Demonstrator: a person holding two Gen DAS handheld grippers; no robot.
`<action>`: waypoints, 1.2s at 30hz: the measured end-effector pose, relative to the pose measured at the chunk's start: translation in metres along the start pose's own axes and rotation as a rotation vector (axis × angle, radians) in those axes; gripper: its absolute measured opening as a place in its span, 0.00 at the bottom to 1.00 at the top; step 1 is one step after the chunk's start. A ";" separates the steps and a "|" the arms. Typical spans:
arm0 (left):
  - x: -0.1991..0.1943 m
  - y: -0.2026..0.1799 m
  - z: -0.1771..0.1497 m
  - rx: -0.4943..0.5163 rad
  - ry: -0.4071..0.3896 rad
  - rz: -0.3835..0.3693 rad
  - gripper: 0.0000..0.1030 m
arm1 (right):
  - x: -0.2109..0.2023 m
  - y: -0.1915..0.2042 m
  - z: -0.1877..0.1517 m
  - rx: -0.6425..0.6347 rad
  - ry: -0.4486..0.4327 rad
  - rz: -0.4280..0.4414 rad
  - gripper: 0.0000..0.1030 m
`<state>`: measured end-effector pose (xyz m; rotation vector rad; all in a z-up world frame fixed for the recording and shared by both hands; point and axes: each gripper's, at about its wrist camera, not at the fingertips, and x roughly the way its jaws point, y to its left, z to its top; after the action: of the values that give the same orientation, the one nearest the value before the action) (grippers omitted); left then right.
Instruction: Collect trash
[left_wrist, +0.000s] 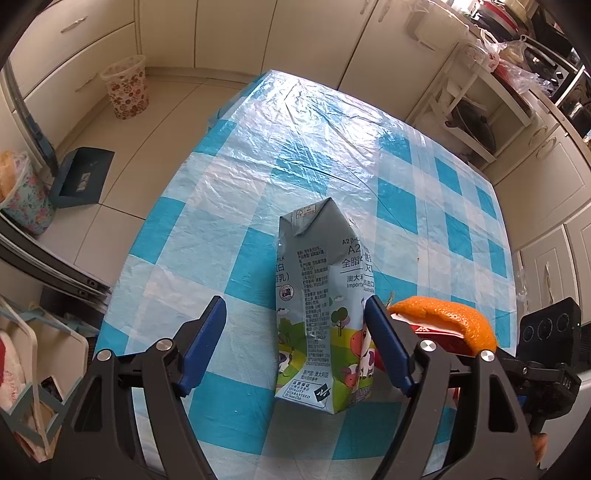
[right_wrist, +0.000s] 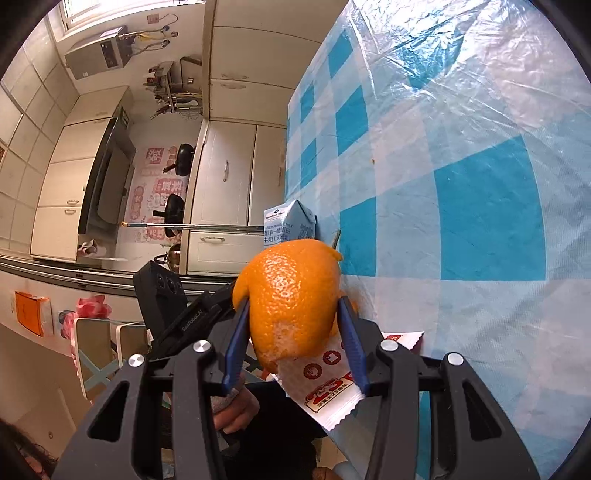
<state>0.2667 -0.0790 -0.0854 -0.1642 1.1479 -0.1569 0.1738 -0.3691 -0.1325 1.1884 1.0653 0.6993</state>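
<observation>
One carton (left_wrist: 325, 314) is standing on the checked table (left_wrist: 406, 206), leaning a little, and the left gripper (left_wrist: 295, 332) is hovering over it with its jaws spread wide. The right blue pad (left_wrist: 388, 347) is sitting just beside the carton's edge, possibly touching; the left pad is well clear, so nothing is being gripped.

One orange peel (right_wrist: 291, 299) is sitting between the blue pads (right_wrist: 351, 339) of the right gripper (right_wrist: 291, 314), which are pressing on it from both sides at a middling width. One red-and-white wrapper (right_wrist: 332, 384) is lying under the peel at the table's edge; whether the pads are also pinching it, I cannot tell.

The left wrist view is showing the peel (left_wrist: 447, 321) and a strip of the wrapper (left_wrist: 424, 328) just right of the carton. It alone is showing two bins on the floor, one patterned basket (left_wrist: 127, 86) by the cabinets and one flowered bin (left_wrist: 26, 199) lined with a bag, plus one dark dustpan (left_wrist: 81, 177) between them.

The right wrist view alone is showing a hand (right_wrist: 236, 410) on the left gripper's grip, the carton's top (right_wrist: 291, 221) past the peel, and two black pans (right_wrist: 181, 184) on the wall.
</observation>
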 end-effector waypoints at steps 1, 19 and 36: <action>0.000 0.000 0.000 0.001 0.001 0.000 0.72 | -0.002 -0.001 0.000 0.007 -0.006 0.006 0.45; 0.008 -0.017 -0.002 0.045 0.028 0.010 0.72 | -0.050 0.011 0.003 -0.054 -0.142 -0.001 0.45; 0.012 -0.027 -0.003 0.068 0.041 0.012 0.72 | -0.071 0.002 0.009 0.007 -0.229 -0.056 0.55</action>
<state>0.2678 -0.1077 -0.0921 -0.0939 1.1830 -0.1891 0.1559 -0.4350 -0.1103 1.2086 0.9060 0.5028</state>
